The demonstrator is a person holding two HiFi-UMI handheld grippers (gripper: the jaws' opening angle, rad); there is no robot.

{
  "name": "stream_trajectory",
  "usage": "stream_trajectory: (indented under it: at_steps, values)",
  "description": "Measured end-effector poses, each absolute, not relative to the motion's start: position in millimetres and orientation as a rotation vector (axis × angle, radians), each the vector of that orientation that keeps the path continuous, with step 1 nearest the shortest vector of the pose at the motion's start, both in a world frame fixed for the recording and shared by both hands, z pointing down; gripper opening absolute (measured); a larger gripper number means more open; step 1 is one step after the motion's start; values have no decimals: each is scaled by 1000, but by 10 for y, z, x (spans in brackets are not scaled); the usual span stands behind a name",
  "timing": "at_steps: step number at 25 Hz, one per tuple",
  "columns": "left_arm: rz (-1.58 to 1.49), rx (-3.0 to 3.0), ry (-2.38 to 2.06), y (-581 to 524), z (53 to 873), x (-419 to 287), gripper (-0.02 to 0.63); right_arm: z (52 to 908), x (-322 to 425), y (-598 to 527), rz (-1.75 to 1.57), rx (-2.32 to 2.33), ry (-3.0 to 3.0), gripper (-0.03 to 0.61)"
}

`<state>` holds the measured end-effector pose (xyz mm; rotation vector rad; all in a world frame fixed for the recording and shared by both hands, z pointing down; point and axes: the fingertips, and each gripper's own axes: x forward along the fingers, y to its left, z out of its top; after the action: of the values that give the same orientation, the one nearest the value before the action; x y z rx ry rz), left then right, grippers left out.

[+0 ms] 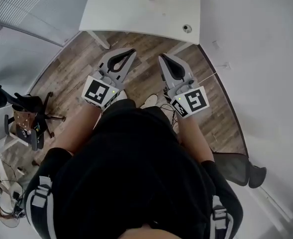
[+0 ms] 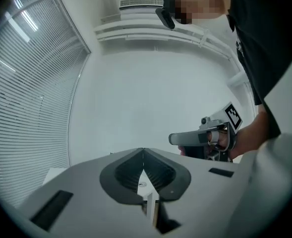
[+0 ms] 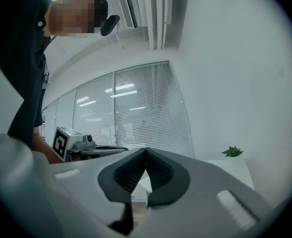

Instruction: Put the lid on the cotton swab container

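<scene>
White surface (image 1: 136, 9) shows no cotton swab container or lid in any view. Short of the surface, left tongs (image 1: 130, 53) and right tongs (image 1: 163, 59) are held level, each closed with nothing between. Judged a ready pose, with the task not begun.

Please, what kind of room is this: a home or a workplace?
Probably an office. A plain white table stands on a wood-look floor, a wheeled chair stands to its left, and long blinds cover a glass wall.
</scene>
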<state>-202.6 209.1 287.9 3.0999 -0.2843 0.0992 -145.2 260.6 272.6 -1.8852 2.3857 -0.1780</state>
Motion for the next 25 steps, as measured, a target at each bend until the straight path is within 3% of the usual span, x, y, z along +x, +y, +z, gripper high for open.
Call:
stream_trajectory:
  at_steps: [13,16,18,25]
  values:
    - [99,3091,-284,2215,2903,-1913,12,2780,-1246,2749,-187,-1904,2382,11]
    - [96,3097,-283,2222,2916,-1887,45,2780,-1197,2754,-173,-1923,2380,19]
    - [100,3105,-281,2219,2940,-1886,85,2774,-1180,2749,-164,-1931,2388,94]
    - [79,3116,-307,2205,2884,-1841,232,2753,-1137,2755,-146,-1914,2418,234]
